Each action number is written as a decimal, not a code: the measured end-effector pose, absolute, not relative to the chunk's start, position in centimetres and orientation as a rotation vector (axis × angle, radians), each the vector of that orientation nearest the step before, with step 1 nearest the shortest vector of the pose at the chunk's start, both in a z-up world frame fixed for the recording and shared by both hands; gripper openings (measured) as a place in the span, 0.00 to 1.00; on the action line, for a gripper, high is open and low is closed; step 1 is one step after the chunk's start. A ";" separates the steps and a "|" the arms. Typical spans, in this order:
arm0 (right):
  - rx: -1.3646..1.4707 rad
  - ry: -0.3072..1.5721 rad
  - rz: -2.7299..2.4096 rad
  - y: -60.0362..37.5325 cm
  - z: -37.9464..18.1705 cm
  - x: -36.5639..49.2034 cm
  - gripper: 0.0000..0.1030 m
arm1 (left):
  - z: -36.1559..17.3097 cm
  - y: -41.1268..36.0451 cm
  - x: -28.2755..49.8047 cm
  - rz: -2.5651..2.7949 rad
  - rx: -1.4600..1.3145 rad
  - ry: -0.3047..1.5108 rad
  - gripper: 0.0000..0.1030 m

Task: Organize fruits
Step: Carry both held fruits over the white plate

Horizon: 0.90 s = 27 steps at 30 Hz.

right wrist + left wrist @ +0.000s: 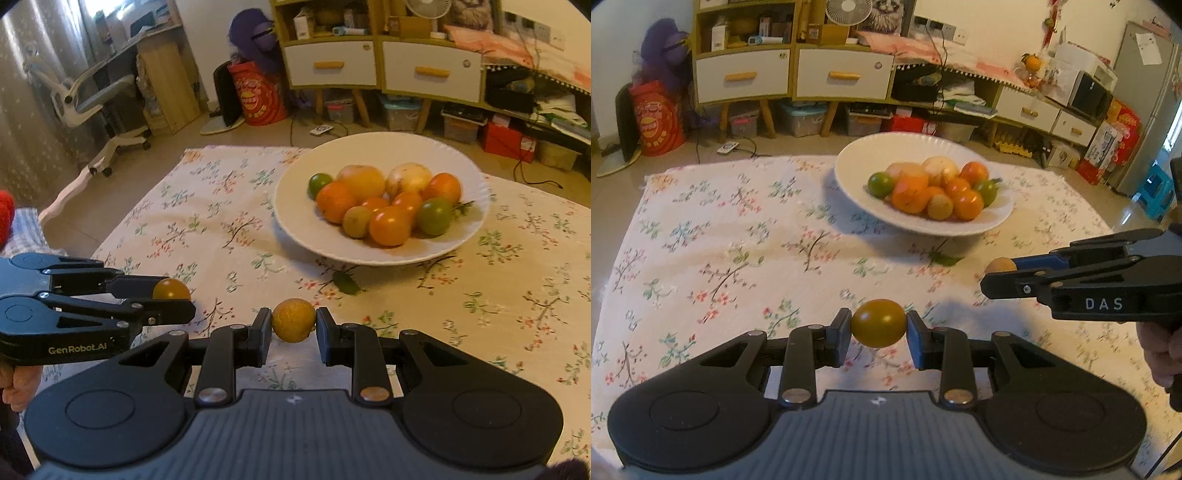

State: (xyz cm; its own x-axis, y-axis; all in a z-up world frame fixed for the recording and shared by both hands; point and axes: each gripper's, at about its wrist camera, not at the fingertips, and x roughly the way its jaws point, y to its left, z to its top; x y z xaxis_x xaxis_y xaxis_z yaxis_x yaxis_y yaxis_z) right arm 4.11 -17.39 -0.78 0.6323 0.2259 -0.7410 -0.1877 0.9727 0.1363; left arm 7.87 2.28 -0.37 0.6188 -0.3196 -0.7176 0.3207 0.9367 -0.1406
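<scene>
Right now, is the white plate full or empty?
Partly full: the white plate holds a pile of fruits at its middle, with bare rim around them.

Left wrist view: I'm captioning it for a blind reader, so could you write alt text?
The left gripper clamps a small yellow-brown fruit above a floral tablecloth. Beyond sits a white plate of orange and green fruit; the right gripper enters at right.

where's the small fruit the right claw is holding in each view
Left wrist view: the small tan fruit peeks out at the right edge, pinched at the tip of the right claw coming in from the side.
Right wrist view: the same fruit sits low in the centre, between the pads of the right claw.
Shared landmark: the white bowl of fruit lies beyond it on the floral cloth in both.
</scene>
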 end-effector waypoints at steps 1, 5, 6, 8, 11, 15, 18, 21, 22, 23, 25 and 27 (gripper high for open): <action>0.055 0.848 0.232 -17.6 -0.6 4.1 0.22 | -0.1 2.1 7.9 -0.374 -0.002 0.820 0.07; 0.082 0.828 0.209 -18.4 0.0 4.1 0.22 | 0.7 1.2 7.9 -0.389 -0.009 0.801 0.07; 0.086 0.823 0.209 -18.6 0.2 4.1 0.22 | 0.8 1.1 8.0 -0.390 -0.015 0.799 0.07; 0.096 0.813 0.205 -18.9 0.5 4.2 0.22 | 1.2 0.9 8.1 -0.385 -0.025 0.794 0.07; 0.114 0.800 0.194 -19.5 0.9 4.5 0.22 | 2.0 0.7 8.5 -0.376 -0.031 0.772 0.07; 0.136 0.773 0.177 -20.0 1.7 5.1 0.22 | 3.1 0.1 9.6 -0.380 -0.033 0.742 0.07; 0.124 0.750 0.170 -20.2 2.3 5.7 0.22 | 3.5 -0.4 10.7 -0.388 -0.026 0.727 0.07; 0.117 0.732 0.156 -20.6 2.7 6.7 0.22 | 3.8 -1.1 12.2 -0.391 -0.021 0.716 0.07; 0.120 0.726 0.152 -20.8 2.7 7.0 0.22 | 3.8 -1.2 12.5 -0.392 -0.019 0.714 0.07; 0.124 0.720 0.146 -21.1 2.8 7.4 0.22 | 3.8 -1.4 13.1 -0.394 -0.019 0.712 0.07; 0.134 0.709 0.137 -21.6 2.9 8.3 0.22 | 3.7 -1.8 13.8 -0.397 -0.019 0.709 0.07; 0.144 0.700 0.126 -22.2 2.9 9.1 0.22 | 3.5 -1.8 14.4 -0.402 -0.020 0.706 0.07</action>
